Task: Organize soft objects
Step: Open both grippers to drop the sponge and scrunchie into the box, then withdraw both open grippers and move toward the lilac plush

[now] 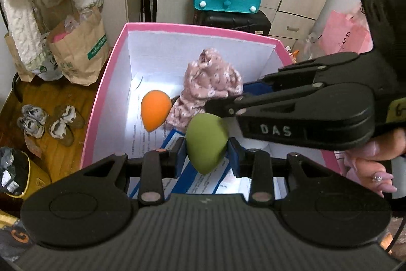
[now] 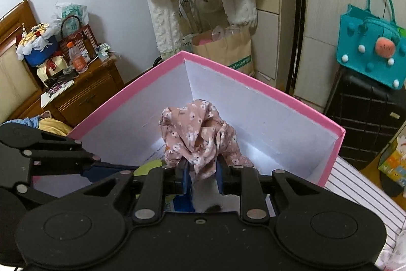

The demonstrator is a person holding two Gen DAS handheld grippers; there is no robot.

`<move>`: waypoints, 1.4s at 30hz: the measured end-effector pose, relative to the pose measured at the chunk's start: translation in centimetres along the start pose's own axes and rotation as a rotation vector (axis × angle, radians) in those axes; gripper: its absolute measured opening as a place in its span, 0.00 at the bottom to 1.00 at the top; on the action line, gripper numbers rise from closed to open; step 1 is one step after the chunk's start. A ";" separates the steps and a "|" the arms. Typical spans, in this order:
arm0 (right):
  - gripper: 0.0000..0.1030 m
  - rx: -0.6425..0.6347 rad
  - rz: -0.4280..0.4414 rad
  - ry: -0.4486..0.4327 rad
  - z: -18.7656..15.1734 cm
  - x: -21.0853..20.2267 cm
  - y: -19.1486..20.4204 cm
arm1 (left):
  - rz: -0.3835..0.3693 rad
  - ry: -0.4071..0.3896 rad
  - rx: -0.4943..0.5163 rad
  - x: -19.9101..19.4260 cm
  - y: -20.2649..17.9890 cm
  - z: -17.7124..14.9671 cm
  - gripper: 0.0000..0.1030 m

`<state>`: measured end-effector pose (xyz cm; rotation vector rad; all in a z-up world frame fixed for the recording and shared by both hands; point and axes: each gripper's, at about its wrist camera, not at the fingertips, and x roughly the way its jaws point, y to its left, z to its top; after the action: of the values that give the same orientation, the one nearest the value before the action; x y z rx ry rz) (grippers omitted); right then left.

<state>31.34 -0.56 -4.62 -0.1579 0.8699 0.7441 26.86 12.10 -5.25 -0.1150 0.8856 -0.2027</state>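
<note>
Green sponge [image 1: 206, 142] pinched in left gripper [image 1: 206, 151], point down over pink box [image 1: 106, 83] — floral cloth [image 2: 200, 139] clamped in right gripper [image 2: 201, 177], farther in.

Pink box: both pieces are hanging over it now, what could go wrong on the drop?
1. The left gripper pinches the green sponge near the pink box's front wall; it might bounce out.
2. The floral cloth bunches around the right gripper jaws and could snag on release.
3. The cloth may bury the orange sponge.
</note>
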 end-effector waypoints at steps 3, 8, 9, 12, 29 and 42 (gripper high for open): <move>0.29 0.003 0.000 -0.008 0.0 -0.1 0.0 | 0.012 0.003 0.016 0.0 -0.2 0.5 0.34; 0.41 0.006 0.005 -0.060 -0.5 -2.2 -0.3 | 0.003 0.045 0.004 1.0 -0.1 0.8 0.35; 0.42 0.006 0.002 -0.068 -0.5 -2.7 -0.3 | 0.004 0.043 0.008 0.9 -0.2 0.7 0.35; 0.47 0.011 -0.010 -0.096 -1.2 -4.2 -0.4 | 0.003 0.026 0.025 0.5 -0.5 0.7 0.41; 0.51 -0.006 -0.050 -0.181 -6.4 -11.0 1.5 | 0.022 -0.056 -0.016 -4.0 0.6 -0.9 0.59; 0.56 -0.071 -0.015 -0.223 -9.2 -16.9 4.8 | 0.018 -0.096 0.082 -11.0 -2.5 -4.8 0.62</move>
<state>15.41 -9.70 2.72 -0.1415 0.6302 0.7629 16.05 12.03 0.55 -0.0398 0.7812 -0.2148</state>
